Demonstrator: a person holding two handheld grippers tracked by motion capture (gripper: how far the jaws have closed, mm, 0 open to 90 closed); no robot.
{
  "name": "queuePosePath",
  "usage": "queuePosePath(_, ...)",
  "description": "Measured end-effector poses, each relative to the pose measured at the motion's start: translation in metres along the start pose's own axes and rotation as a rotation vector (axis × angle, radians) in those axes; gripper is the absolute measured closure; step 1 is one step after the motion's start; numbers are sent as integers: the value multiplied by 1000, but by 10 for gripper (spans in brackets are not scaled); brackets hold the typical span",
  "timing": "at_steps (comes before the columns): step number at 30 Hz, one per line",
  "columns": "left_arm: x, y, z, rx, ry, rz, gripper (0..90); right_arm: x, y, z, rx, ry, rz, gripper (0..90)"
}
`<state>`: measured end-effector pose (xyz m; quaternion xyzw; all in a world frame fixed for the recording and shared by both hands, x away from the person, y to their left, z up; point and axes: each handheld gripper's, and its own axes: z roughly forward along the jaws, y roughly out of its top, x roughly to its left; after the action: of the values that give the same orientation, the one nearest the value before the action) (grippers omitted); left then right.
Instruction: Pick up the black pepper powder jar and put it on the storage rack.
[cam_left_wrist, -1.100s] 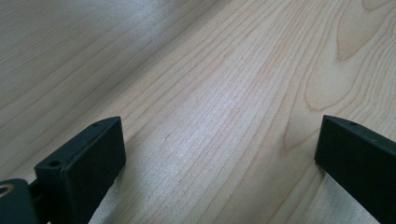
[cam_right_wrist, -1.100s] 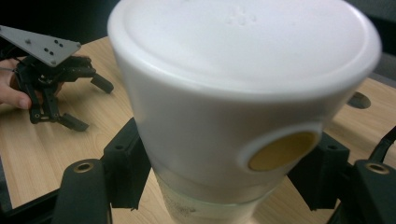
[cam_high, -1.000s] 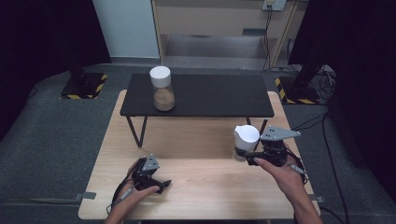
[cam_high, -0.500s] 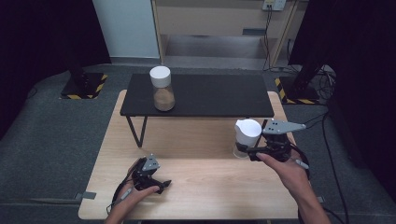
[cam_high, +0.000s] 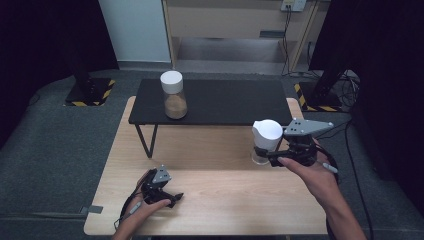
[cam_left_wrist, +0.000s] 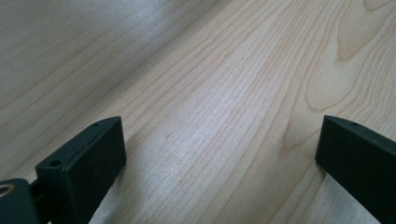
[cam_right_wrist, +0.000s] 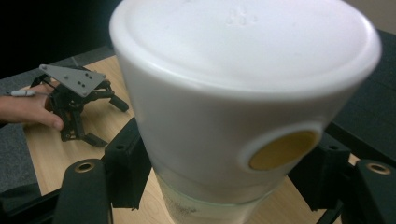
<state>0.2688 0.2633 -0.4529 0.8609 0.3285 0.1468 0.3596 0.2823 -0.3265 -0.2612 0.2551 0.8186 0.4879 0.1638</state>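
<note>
**Right gripper clamps white-lidded jar at the desk's right side**

A person's right gripper holds a clear jar with a white lid near the right side of the light wooden desk, just in front of a low black shelf that stands on the desk's far half. In the right gripper view the two black jaws press against the jar from either side, just under its lid, and a round tan sticker shows on the lid's side wall. Whether the jar's base touches the desk or is lifted off it cannot be told from the high view.

The left gripper rests low on the desk near its front left corner, well apart from the jar, held in the person's left hand. In the left gripper view its jaws stand wide apart with only bare wood grain between them.

On the black shelf, toward its left end, stands a second jar, upright, with a white lid and a brown filling in its lower half.
</note>
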Motion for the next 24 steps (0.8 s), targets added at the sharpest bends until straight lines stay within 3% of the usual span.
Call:
queuePosePath(12,0,0,0,0,0,0,2,-4,21,-8,-6,8,-9,315)
queuePosePath(24,0,0,0,0,1,-1,2,-20,40,-2,-7,-9,-5,315)
